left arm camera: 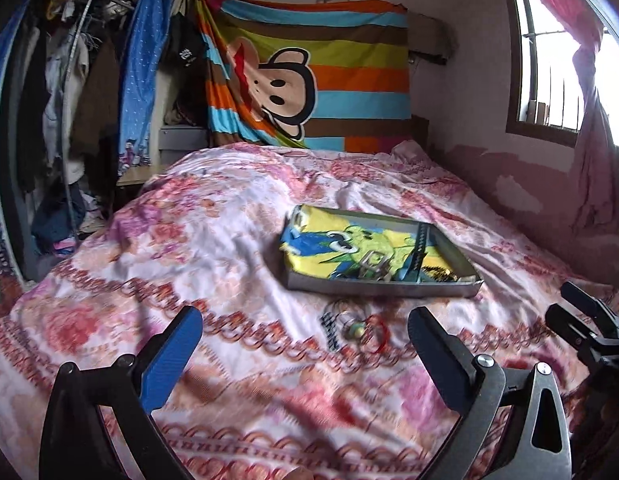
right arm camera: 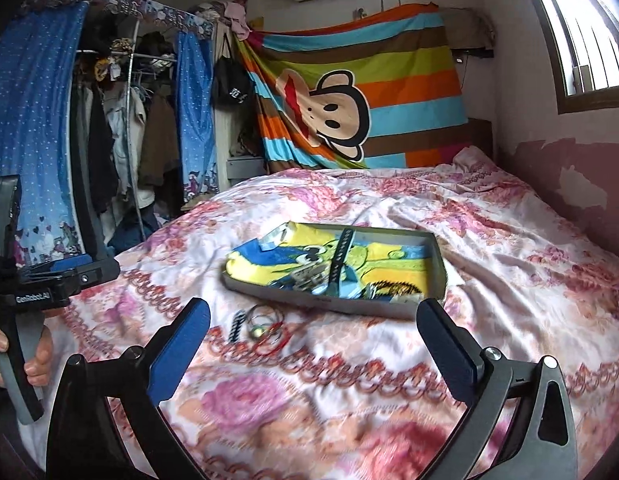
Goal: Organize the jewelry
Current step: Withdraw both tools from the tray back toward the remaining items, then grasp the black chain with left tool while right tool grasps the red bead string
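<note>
Left wrist view
- Your left gripper (left arm camera: pixel 305 344): jaws spread as wide as they go, nothing between the blue pads but bedspread.
- Loose jewelry (left arm camera: pixel 355 330): a small heap on the floral bedspread (left arm camera: pixel 189 248), made of a dark beaded strip, thin wire rings, a red loop and a pale bead. It lies straight ahead of your claw, a little right of centre, closer to the right pad than the left.
- Long axis: the dark beaded strip (left arm camera: pixel 329 330) runs roughly away from you, tilted slightly, so the jaws as they stand would close across it.
- Tray (left arm camera: pixel 381 289): shallow box just beyond the heap, its near wall almost beside it, already holding a watch strap and metal pieces on a yellow-and-blue cloth.
- Your right gripper (left arm camera: pixel 589 332): at the right edge, off to the side of the heap.

Right wrist view
- Your right gripper (right arm camera: pixel 313 344): also fully spread and empty.
- Loose jewelry (right arm camera: pixel 265 330): ahead but left of centre, near the left pad.
- Tray (right arm camera: pixel 341 307): beyond the heap and to its right.
- Your left gripper (right arm camera: pixel 41 280): at the left edge, with your hand (right arm camera: pixel 37 360) on its handle.
- Nearer hand: by my judgement neither is clearly closer. The left is better lined up, while the right would need to shift leftward first.
</note>
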Demonstrator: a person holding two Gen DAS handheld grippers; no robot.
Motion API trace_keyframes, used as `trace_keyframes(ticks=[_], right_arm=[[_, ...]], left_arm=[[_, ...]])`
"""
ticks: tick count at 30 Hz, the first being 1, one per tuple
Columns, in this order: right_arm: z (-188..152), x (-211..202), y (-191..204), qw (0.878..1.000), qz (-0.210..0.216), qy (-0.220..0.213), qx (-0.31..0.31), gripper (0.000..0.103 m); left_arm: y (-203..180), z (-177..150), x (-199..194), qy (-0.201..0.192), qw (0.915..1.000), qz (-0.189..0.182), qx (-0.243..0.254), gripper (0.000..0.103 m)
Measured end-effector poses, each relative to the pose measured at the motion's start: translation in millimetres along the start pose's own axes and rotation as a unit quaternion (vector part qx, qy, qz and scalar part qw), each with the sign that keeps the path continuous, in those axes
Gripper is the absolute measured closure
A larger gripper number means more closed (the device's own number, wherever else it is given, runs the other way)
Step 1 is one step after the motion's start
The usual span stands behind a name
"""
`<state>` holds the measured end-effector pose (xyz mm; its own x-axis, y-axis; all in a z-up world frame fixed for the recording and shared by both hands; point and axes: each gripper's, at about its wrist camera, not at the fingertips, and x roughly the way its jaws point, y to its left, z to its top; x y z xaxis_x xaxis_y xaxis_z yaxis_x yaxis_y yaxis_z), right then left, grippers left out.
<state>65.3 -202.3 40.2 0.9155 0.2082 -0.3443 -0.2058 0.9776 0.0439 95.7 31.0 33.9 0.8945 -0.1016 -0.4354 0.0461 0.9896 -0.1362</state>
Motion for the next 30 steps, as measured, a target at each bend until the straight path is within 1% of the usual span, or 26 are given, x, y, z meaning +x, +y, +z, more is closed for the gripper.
trace_keyframes(ticks=[5,8,12,17,21,25,28,30], right_arm=[[-16,-5,6,1.000,0.000,0.018,-0.001,0.002],[-26,-3,9,0.999,0.002,0.035,-0.001,0.002],[-40,5,10,0.998,0.002,0.062,-0.003,0.002],[-47,12,13,0.997,0.001,0.076,-0.006,0.002],[-48,16,10,0.997,0.003,0.083,0.000,0.002],[-49,25,7,0.995,0.009,0.100,0.009,0.002],[-47,38,2,0.992,0.026,0.124,0.011,0.002],[-46,48,1,0.990,0.029,0.139,-0.001,0.002]], left_arm=[[5,-22,-16,-0.005,0.9995,0.026,0.019,0.000],[7,-30,-22,0.007,0.9986,0.038,0.035,0.000],[5,-41,-28,0.015,0.9977,0.044,0.051,0.000],[-1,-46,-22,0.026,0.9957,0.051,0.073,0.000],[-2,-49,-15,0.043,0.9947,0.052,0.078,0.000],[0,-48,-6,0.059,0.9943,0.046,0.076,0.000],[3,-42,10,0.089,0.9932,0.026,0.071,0.000],[5,-35,25,0.110,0.9915,0.011,0.069,0.000]])
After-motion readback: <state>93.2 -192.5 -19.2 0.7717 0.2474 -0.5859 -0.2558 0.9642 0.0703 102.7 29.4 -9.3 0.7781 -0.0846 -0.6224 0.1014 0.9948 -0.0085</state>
